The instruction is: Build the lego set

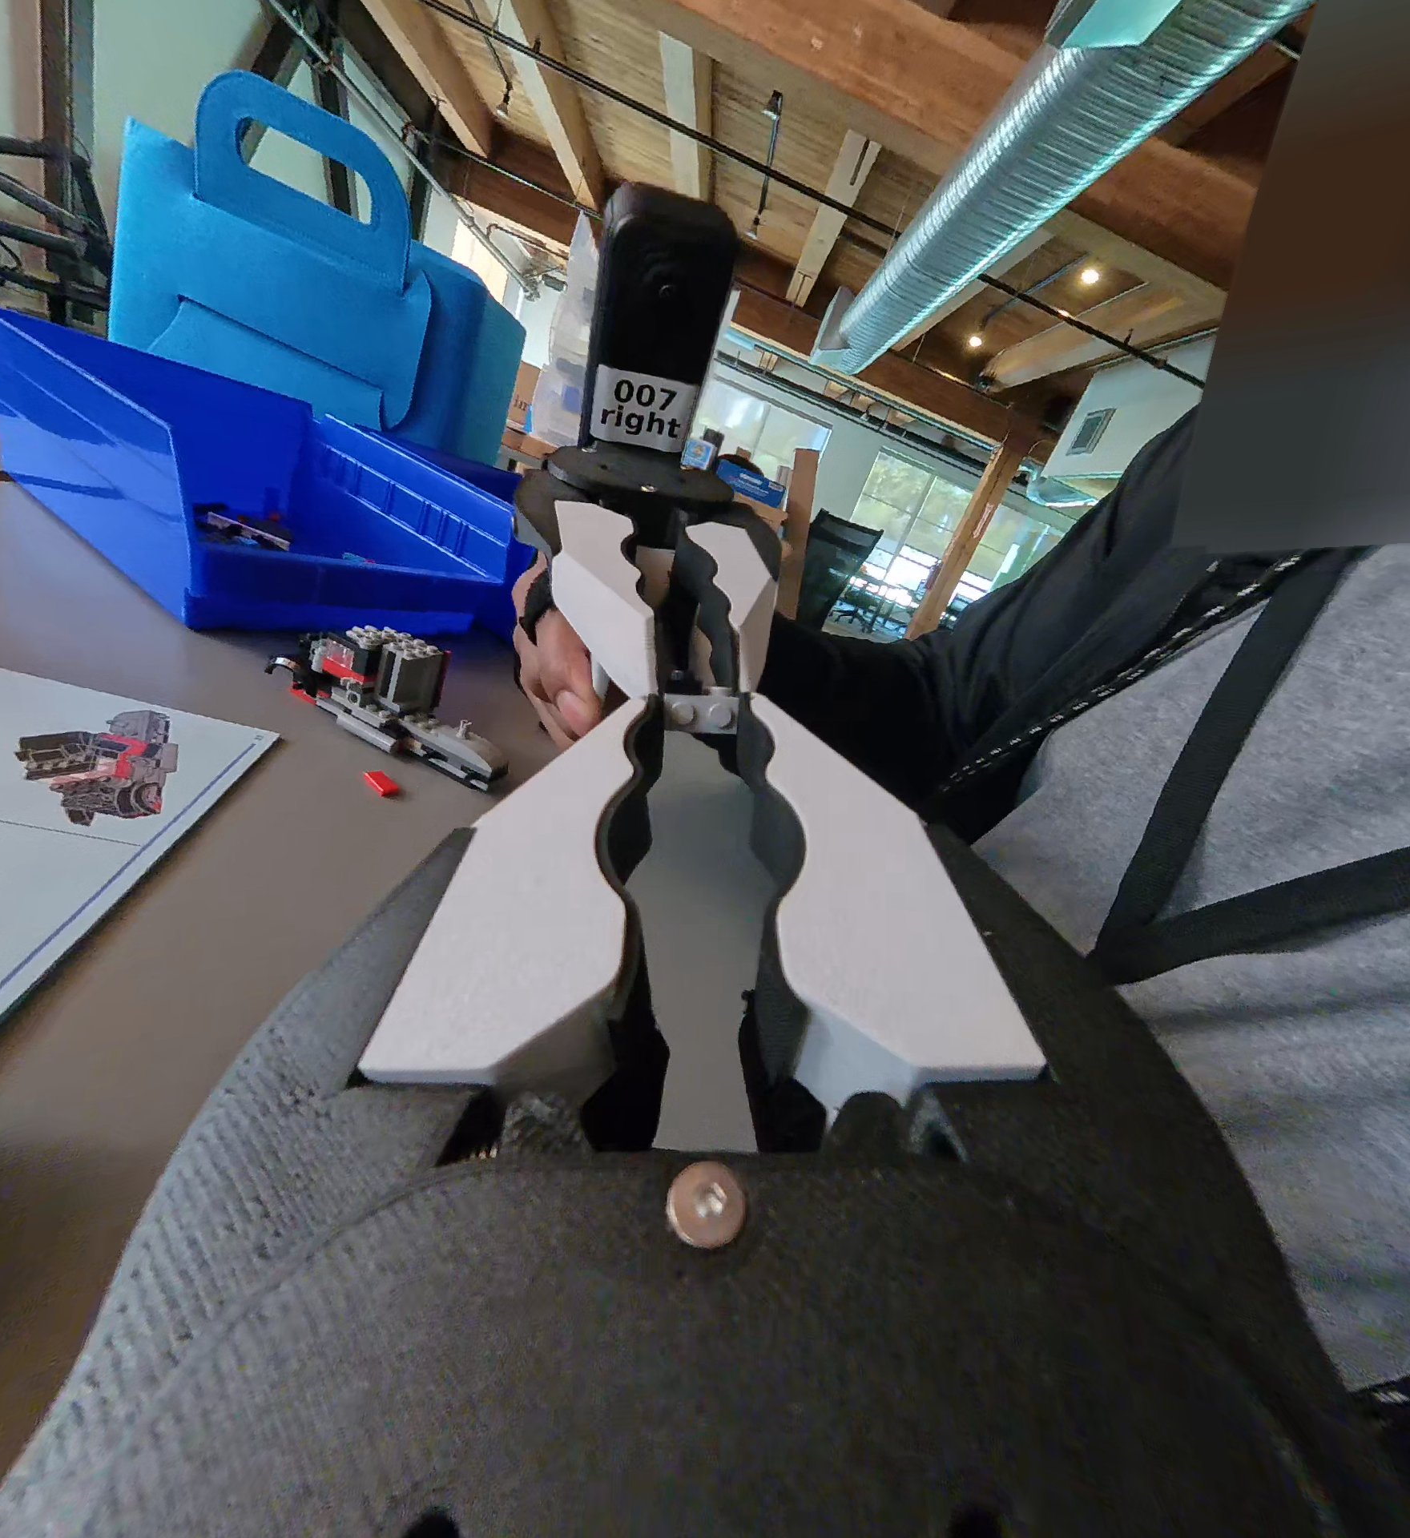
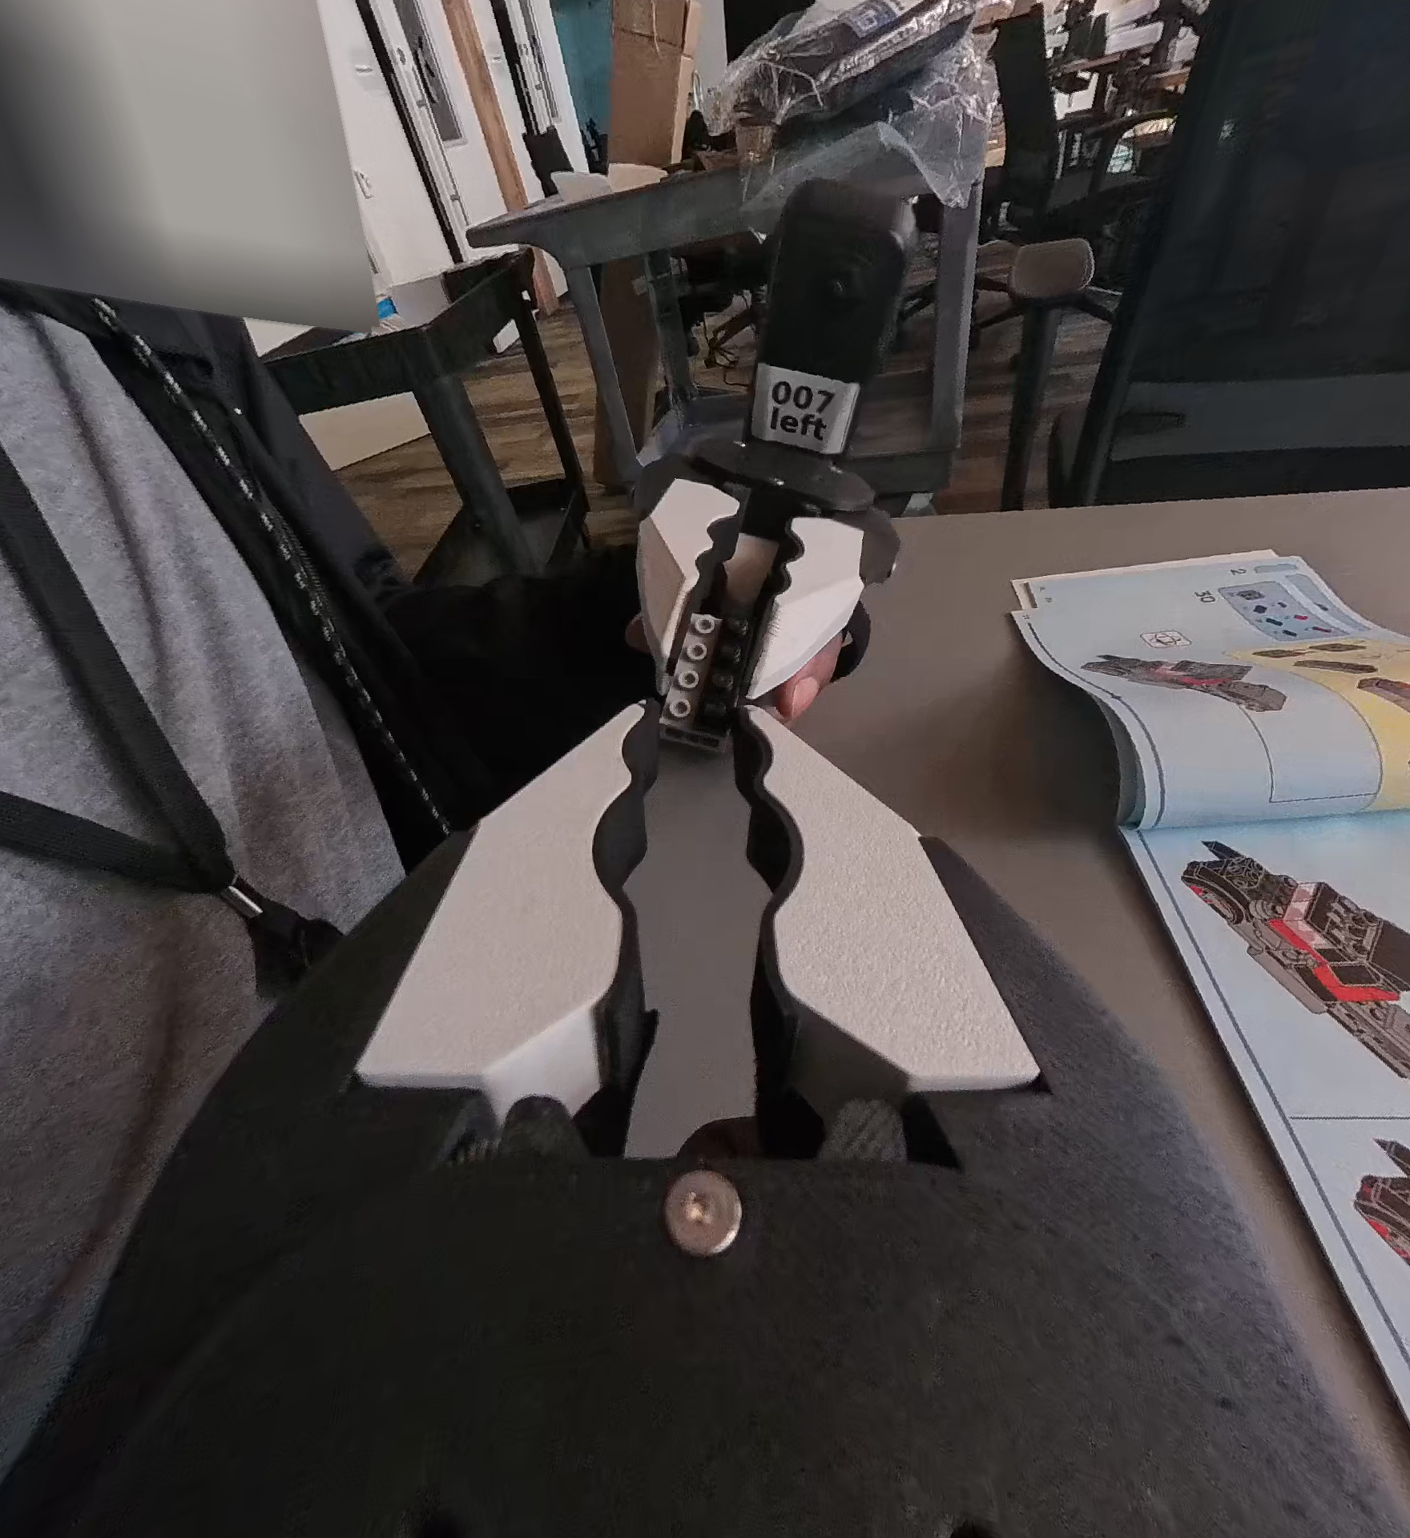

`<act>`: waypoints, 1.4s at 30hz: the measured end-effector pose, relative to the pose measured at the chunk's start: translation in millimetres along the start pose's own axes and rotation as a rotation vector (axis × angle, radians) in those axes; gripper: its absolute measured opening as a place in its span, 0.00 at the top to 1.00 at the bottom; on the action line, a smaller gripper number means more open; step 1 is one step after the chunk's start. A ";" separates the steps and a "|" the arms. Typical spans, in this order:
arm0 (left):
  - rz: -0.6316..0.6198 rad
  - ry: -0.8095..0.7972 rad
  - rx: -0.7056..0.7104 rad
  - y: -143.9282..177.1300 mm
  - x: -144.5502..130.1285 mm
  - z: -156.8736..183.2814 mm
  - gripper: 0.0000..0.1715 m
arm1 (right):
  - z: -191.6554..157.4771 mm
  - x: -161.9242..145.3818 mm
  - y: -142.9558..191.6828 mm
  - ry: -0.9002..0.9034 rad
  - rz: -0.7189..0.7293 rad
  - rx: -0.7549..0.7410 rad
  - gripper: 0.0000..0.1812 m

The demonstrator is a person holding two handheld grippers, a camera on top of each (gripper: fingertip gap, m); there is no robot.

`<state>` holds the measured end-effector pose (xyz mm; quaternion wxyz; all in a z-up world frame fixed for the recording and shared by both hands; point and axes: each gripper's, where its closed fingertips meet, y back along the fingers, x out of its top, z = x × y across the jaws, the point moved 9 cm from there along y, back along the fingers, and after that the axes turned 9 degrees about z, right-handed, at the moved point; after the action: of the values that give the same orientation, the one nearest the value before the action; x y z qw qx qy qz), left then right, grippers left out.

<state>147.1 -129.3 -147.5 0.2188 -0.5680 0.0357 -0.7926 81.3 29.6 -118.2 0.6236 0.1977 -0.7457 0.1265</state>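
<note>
My left gripper and my right gripper meet tip to tip above the table edge, close to the person's body. Between them is a small grey and black plate assembly, a few studs long. It lies along the left gripper's fingers, and its near end sits in the right gripper's tips. In the left wrist view only its grey end with two studs shows. Both grippers are shut on it. The partly built truck in black, grey and red lies on the table, apart from both grippers.
A loose red tile lies beside the truck. An open instruction booklet lies on the grey table. A blue parts bin and a blue carry case stand behind. The person's grey top with black straps is close by. Only a small space, under 4 cm, lies between the two pairs of fingers. The partly built truck is about equally far from each gripper, around 20 cm.
</note>
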 end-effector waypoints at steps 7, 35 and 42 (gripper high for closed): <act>0.002 -0.080 0.074 3.8 3.8 -2.9 0.90 | 6.0 -0.5 0.6 -0.044 0.038 -0.066 0.91; 0.068 -0.057 0.258 31.6 17.3 -17.6 0.90 | 21.4 -42.7 -12.9 0.070 -0.259 -0.396 0.90; 0.113 -0.002 0.297 39.0 20.3 -24.8 0.90 | 21.4 -39.3 10.3 -0.009 -0.106 -0.614 0.85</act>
<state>131.0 -177.1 -150.1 0.3446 -0.5272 -0.0504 -0.7751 63.4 34.9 -160.1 0.6567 0.0391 -0.7404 -0.1383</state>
